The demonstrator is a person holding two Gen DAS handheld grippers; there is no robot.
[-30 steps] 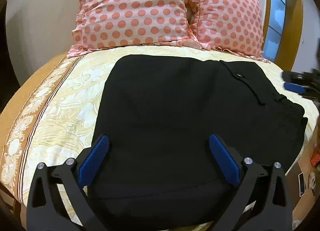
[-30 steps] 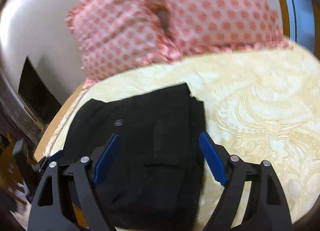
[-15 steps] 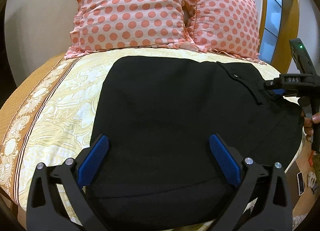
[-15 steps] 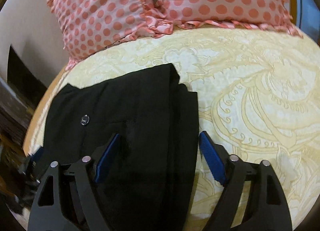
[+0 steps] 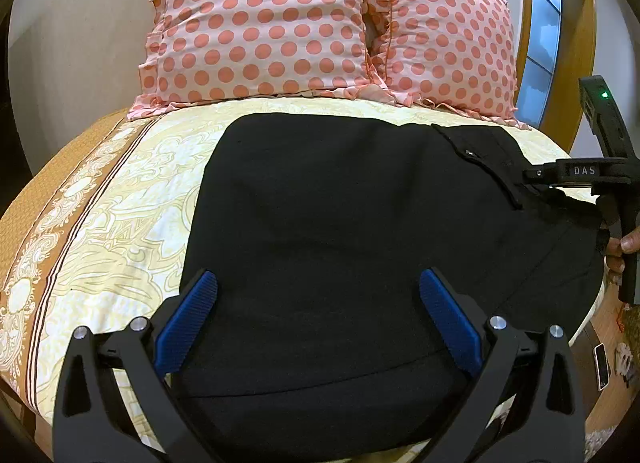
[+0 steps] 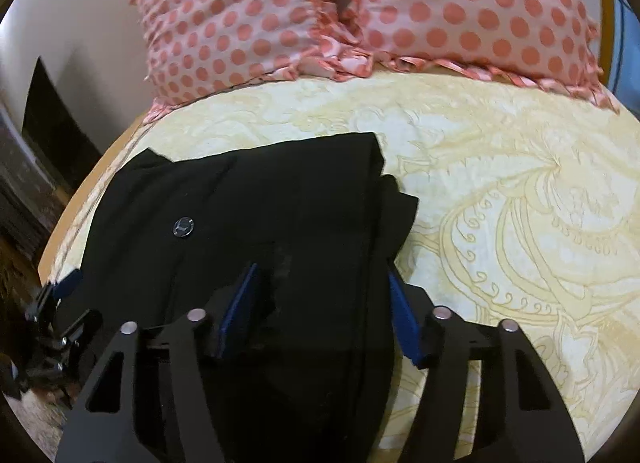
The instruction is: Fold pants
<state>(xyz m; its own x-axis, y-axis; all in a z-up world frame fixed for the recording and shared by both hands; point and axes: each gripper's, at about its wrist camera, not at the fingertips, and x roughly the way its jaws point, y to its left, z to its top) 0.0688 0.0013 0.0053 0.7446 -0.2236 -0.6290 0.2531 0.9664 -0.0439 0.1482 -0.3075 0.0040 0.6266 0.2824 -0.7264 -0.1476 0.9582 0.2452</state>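
Observation:
Black pants lie folded flat on the bed, with the waistband end and a button toward the right. My left gripper hovers open over the near edge of the pants, nothing between its pads. My right gripper is down on the waistband end and its jaws are closing. A fold of black cloth lies between the blue pads, and I see no firm pinch. In the left wrist view the right gripper shows at the right edge, held by a hand.
Two pink polka-dot pillows lean at the head of the bed. The cream patterned bedspread stretches to the right of the pants. A wooden frame and a window stand at the back right. Small items lie on the floor.
The right gripper has come in low over the waistband end, rolled a little, and its jaws have narrowed around the cloth. The left gripper and the pants stay put.

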